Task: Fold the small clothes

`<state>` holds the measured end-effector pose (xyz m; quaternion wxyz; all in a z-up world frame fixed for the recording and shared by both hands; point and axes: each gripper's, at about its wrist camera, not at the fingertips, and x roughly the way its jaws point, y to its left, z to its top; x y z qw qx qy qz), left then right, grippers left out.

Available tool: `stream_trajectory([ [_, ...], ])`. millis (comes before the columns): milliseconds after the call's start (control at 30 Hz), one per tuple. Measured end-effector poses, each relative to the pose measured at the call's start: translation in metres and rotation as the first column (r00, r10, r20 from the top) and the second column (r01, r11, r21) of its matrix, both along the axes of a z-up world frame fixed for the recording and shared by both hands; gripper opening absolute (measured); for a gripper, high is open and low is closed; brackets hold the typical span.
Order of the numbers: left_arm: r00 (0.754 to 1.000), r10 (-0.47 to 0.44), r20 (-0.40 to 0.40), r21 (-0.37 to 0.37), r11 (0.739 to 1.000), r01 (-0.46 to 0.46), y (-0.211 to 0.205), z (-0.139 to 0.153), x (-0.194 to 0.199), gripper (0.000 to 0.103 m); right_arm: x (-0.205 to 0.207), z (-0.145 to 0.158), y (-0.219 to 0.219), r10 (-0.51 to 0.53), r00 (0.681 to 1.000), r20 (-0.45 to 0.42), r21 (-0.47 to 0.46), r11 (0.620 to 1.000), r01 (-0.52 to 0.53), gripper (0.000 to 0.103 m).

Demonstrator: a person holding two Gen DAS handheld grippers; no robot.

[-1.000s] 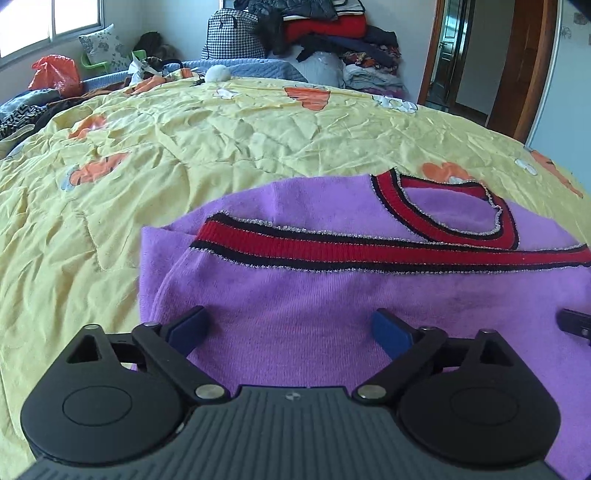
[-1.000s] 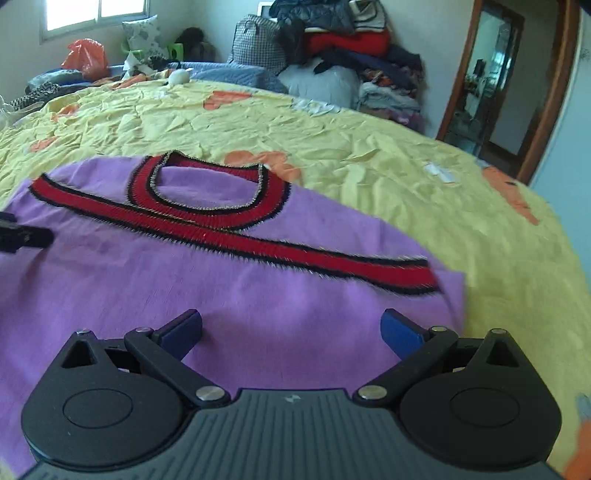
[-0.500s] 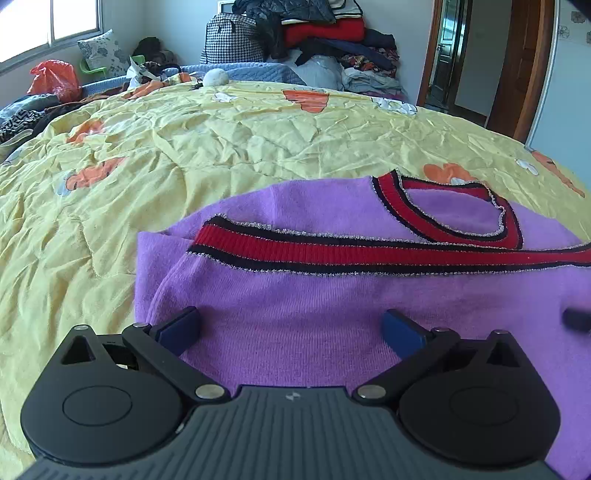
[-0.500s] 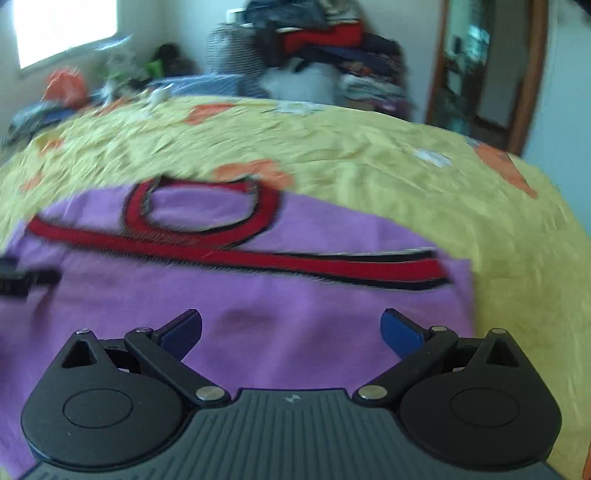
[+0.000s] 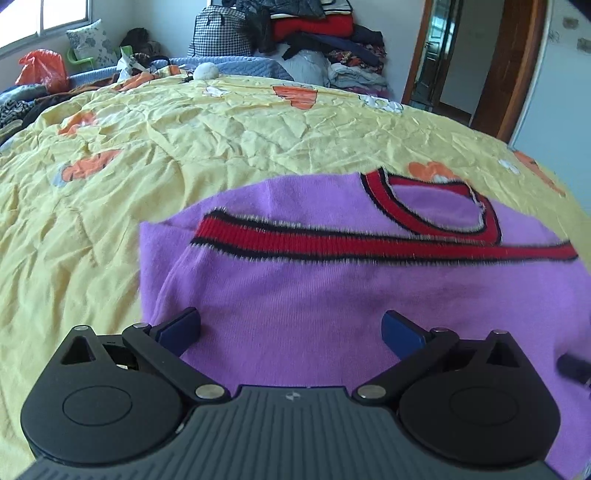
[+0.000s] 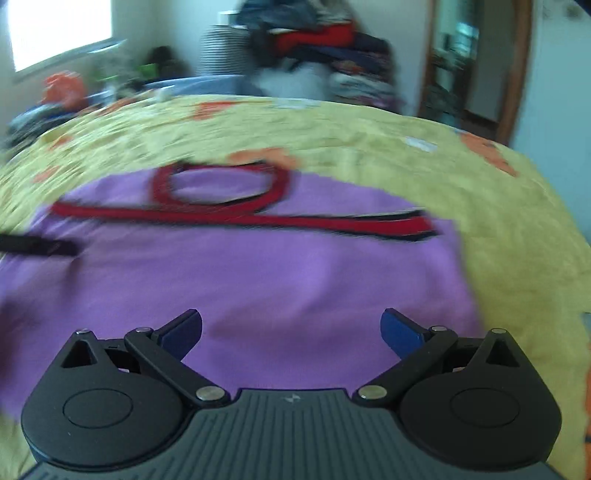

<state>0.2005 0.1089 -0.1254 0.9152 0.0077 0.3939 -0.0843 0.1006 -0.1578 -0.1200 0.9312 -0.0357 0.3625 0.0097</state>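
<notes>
Rightward the right gripper slid; one purple sweater, two grippers spread.

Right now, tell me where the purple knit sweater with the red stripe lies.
The purple knit sweater lies flat on the yellow bedspread, just ahead of both open grippers in each wrist view, its red-trimmed neckline towards the far clothes pile.

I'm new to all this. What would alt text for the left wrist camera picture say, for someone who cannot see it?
A purple sweater with a red, black-edged stripe and neckline lies flat on a yellow bedspread. The left claw hangs over its near part, blue fingers wide open, gripping nothing. Piled clothes and a doorway fill the background.
</notes>
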Motion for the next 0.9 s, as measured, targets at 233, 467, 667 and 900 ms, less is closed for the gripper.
stream_trajectory([
  [233, 1.0, -0.001, 0.019, 0.042, 0.999, 0.001, 0.011, -0.007, 0.01, 0.103, -0.004, -0.015, -0.045, -0.158, 0.987, 0.01, 0.057, 0.986, 0.157, 0.103],
  [467, 0.999, 0.044, -0.026, -0.061, 0.997, -0.046, 0.022, 0.003, 0.029, 0.103, -0.003, 0.004, -0.033, -0.039, 0.99, 0.137, -0.022, 0.999, 0.043, 0.103],
  [667, 0.993, 0.107, -0.055, 0.06, 0.993, -0.104, 0.005, -0.005, 0.061, 0.103, 0.074, -0.013, -0.085, -0.097, 0.995, 0.002, 0.103, 0.99, 0.096, 0.103],
  [900, 0.961, 0.254, -0.111, -0.073, 0.962, -0.263, 0.035, 0.027, 0.061, 0.103, 0.046, -0.002, -0.088, -0.159, 0.987, -0.001, 0.098, 0.983, 0.159, 0.103],
])
